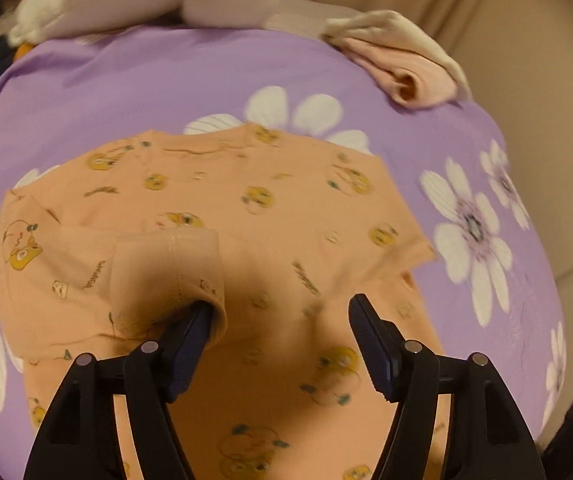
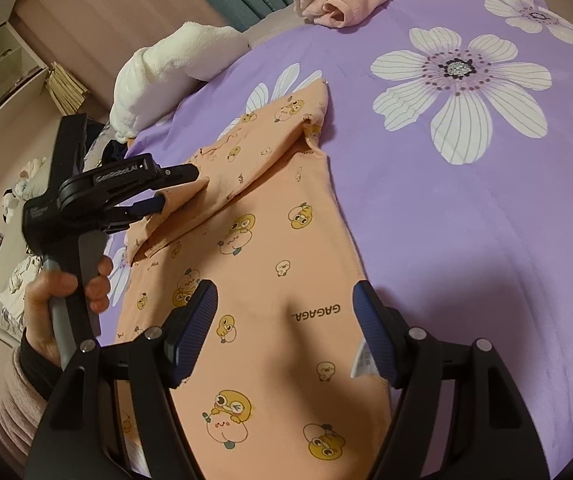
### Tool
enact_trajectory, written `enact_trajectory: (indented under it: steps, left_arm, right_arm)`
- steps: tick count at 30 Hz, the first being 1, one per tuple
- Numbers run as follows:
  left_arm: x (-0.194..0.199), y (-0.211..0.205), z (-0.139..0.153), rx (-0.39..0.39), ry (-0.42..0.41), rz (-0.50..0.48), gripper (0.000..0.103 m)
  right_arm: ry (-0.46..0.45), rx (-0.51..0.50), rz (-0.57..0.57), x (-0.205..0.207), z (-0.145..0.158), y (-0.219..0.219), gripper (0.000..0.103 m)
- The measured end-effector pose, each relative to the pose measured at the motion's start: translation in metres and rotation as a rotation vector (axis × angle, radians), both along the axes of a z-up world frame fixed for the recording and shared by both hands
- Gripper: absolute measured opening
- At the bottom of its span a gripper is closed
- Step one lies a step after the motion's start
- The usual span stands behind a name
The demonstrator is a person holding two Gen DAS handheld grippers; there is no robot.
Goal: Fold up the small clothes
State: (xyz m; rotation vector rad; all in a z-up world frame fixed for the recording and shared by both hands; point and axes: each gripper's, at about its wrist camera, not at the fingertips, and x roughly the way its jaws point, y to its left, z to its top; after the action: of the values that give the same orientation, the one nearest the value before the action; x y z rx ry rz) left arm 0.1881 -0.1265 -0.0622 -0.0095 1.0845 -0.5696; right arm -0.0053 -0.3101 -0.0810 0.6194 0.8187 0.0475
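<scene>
Orange printed shirt (image 2: pixel 270 280) on bed (image 2: pixel 486 240): one sleeve folded in, rest unfolded. Left hand-held gripper (image 1: pixel 282 320) open, sleeve cuff draped on one finger; right hand-held gripper (image 2: pixel 286 320) open, empty. Pink folded garment (image 2: pixel 342 0) done.

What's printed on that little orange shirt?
Yellow cartoon ducks and "GAGAGA" lettering on the shirt; clearest in the right wrist view.

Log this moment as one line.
task: fold small clothes | left gripper: jaws open, sleeve cuff draped over one | right gripper: jaws open above orange shirt | surface: purple floral bedspread
</scene>
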Motion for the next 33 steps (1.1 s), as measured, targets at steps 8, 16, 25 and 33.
enact_trajectory:
  steps: [8, 16, 25, 33]
  left_arm:
    - [-0.024, 0.035, -0.007, -0.004, 0.033, -0.042, 0.076]
    - [-0.043, 0.099, -0.021, -0.085, 0.050, 0.098, 0.084]
    - [-0.073, 0.162, -0.014, -0.158, 0.049, 0.177, 0.084]
    - [-0.076, 0.189, -0.022, -0.230, 0.111, 0.235, 0.084]
  right_arm:
    - [-0.018, 0.014, 0.039, 0.015, 0.008, 0.011, 0.071]
    - [-0.038, 0.166, 0.135, 0.070, 0.009, 0.042, 0.071]
    - [-0.080, -0.169, 0.419, 0.136, 0.034, 0.136, 0.062]
    - [0.075, -0.465, 0.583, 0.198, -0.009, 0.201, 0.032]
